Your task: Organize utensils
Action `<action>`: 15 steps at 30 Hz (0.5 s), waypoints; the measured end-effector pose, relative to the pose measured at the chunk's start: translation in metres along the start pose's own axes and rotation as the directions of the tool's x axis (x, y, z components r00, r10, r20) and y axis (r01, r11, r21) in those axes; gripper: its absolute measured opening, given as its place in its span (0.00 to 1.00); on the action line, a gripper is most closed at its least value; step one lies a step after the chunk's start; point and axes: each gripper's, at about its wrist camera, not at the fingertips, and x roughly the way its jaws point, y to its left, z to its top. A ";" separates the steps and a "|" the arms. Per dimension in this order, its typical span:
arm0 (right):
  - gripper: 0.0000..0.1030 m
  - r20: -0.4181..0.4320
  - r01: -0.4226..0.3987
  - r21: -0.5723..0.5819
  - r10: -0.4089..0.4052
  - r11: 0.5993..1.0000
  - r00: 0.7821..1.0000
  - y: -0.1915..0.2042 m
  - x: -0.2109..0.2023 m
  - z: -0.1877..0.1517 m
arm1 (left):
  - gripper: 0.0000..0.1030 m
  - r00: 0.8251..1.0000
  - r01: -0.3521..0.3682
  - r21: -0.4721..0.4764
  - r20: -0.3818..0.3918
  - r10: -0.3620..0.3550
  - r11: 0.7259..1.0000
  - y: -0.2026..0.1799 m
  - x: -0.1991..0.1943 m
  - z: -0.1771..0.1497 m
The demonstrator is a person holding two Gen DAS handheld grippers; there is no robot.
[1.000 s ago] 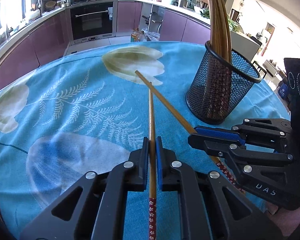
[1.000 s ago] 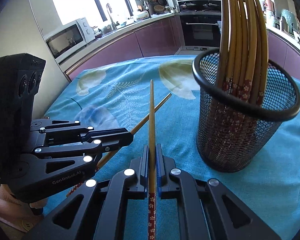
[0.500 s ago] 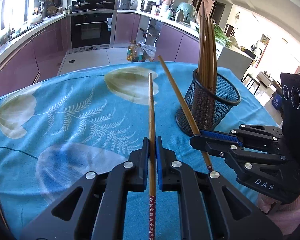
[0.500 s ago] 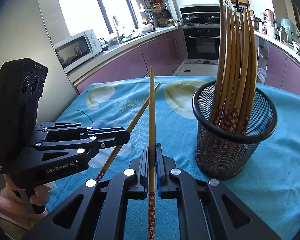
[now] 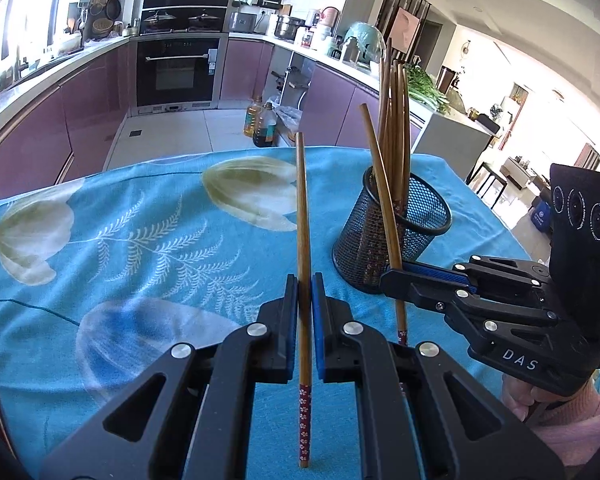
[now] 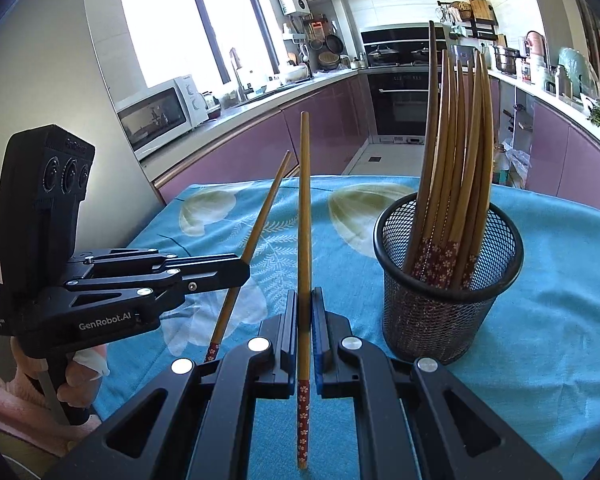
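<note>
My left gripper is shut on a wooden chopstick with a red flowered end, held nearly upright above the table. My right gripper is shut on a second chopstick of the same kind, also raised. In the left wrist view the right gripper holds its chopstick just in front of the black mesh holder. The holder stands on the cloth with several chopsticks upright in it. In the right wrist view the left gripper is to the left with its chopstick.
The table wears a blue cloth with a leaf and flower print. The far table edge drops to the kitchen floor, with oil bottles beyond. Purple cabinets and an oven stand behind. A microwave sits on the counter.
Both grippers have lifted their chopsticks off the cloth and tilted them up toward vertical. The view has pulled back and up from the holder.
</note>
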 end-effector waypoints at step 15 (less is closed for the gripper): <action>0.05 -0.029 -0.027 -0.036 0.026 0.999 0.999 0.006 0.005 -0.007 | 0.07 0.999 0.031 0.039 0.006 -0.032 0.999 -0.013 -0.011 0.000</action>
